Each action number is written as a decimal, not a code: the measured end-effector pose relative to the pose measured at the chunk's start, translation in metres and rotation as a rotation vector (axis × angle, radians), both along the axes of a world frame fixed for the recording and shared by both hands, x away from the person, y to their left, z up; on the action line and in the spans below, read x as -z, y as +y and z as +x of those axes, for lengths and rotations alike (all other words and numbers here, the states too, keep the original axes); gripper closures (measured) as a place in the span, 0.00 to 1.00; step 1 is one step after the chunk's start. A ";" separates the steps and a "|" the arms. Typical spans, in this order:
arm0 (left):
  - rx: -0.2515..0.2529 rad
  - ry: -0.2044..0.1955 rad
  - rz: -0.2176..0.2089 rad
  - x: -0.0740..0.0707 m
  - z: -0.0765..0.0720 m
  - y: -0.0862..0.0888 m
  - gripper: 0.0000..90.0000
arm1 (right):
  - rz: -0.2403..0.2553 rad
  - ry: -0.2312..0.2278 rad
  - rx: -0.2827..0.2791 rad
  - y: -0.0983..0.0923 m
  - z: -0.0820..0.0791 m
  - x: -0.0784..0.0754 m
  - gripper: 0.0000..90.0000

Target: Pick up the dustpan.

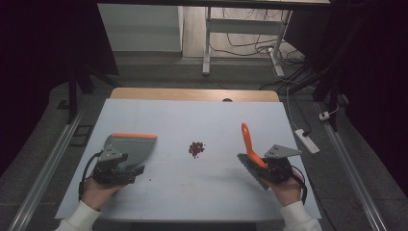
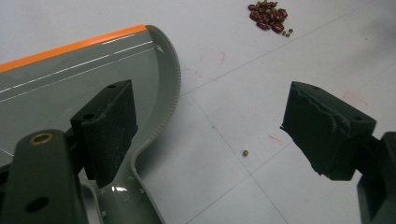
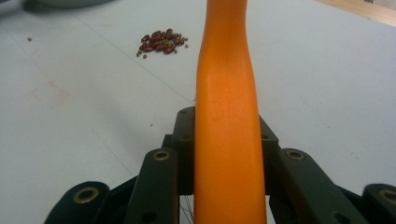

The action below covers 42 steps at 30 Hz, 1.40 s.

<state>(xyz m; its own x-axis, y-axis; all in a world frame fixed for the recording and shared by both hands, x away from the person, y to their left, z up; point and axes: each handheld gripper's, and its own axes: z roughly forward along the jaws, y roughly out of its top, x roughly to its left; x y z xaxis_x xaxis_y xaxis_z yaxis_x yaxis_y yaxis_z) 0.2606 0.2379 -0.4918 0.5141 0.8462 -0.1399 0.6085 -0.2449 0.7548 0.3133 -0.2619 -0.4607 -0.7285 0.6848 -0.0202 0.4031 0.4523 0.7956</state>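
No legible text, label, brand, number or sign appears in any view. The dustpan (image 2: 70, 79) carries no readable marking on its grey body or orange edge. The orange brush handle (image 3: 226, 116) is plain. The white surface (image 1: 192, 120) shows only faint reddish smudges and thin lines, none of which forms a character.

Power strip (image 1: 306, 140); floor cables (image 1: 250, 48)
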 end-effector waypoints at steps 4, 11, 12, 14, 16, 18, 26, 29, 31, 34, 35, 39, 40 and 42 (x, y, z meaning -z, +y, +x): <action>-0.005 0.004 -0.003 0.000 0.000 0.000 0.20 | 0.023 0.009 0.010 -0.001 0.000 0.000 0.78; 0.014 0.004 0.027 0.000 -0.002 -0.005 0.20 | -0.007 0.007 0.000 0.003 -0.002 0.002 0.78; 0.016 0.000 0.026 -0.001 -0.002 -0.006 0.20 | -0.012 0.003 -0.001 0.004 -0.002 0.002 0.78; 0.023 -0.004 0.021 -0.004 -0.003 -0.008 0.20 | -0.010 0.003 0.006 0.005 -0.005 0.002 0.78; 0.025 -0.006 0.025 -0.006 -0.002 -0.009 0.20 | -0.012 -0.002 0.007 0.004 -0.005 0.001 0.78; 0.022 -0.007 0.037 -0.005 -0.001 -0.010 0.20 | -0.007 -0.001 0.008 0.004 -0.004 0.001 0.78; -0.012 -0.001 0.078 -0.017 -0.001 -0.015 0.20 | 0.030 0.017 0.010 -0.002 -0.001 0.003 0.78; -0.039 0.019 0.103 -0.022 0.001 -0.014 0.20 | 0.007 0.007 0.010 -0.001 -0.003 0.003 0.78; -0.058 0.031 0.116 -0.028 0.004 -0.012 0.20 | 0.012 0.008 0.007 -0.001 -0.003 0.002 0.78; -0.068 0.044 0.136 -0.039 0.008 -0.011 0.20 | 0.031 0.010 -0.003 -0.001 -0.003 0.002 0.78; -0.075 0.040 0.136 -0.044 0.009 -0.010 0.20 | 0.028 0.011 -0.009 0.000 -0.002 0.003 0.78; -0.087 0.043 0.130 -0.051 0.009 -0.008 0.20 | 0.019 0.015 -0.013 0.001 -0.002 0.004 0.78; -0.090 0.048 0.128 -0.051 0.008 -0.007 0.20 | 0.017 0.015 -0.012 0.001 -0.002 0.004 0.78; -0.090 0.054 0.127 -0.049 0.005 -0.005 0.19 | 0.026 0.014 -0.006 0.000 -0.001 0.003 0.78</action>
<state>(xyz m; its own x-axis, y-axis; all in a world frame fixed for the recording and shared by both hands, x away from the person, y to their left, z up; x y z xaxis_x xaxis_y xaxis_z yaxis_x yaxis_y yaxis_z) 0.2658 0.2325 -0.4425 0.4305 0.9010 -0.0541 0.6710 -0.2794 0.6868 0.3125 -0.2621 -0.4641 -0.7330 0.6802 0.0079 0.4116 0.4343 0.8012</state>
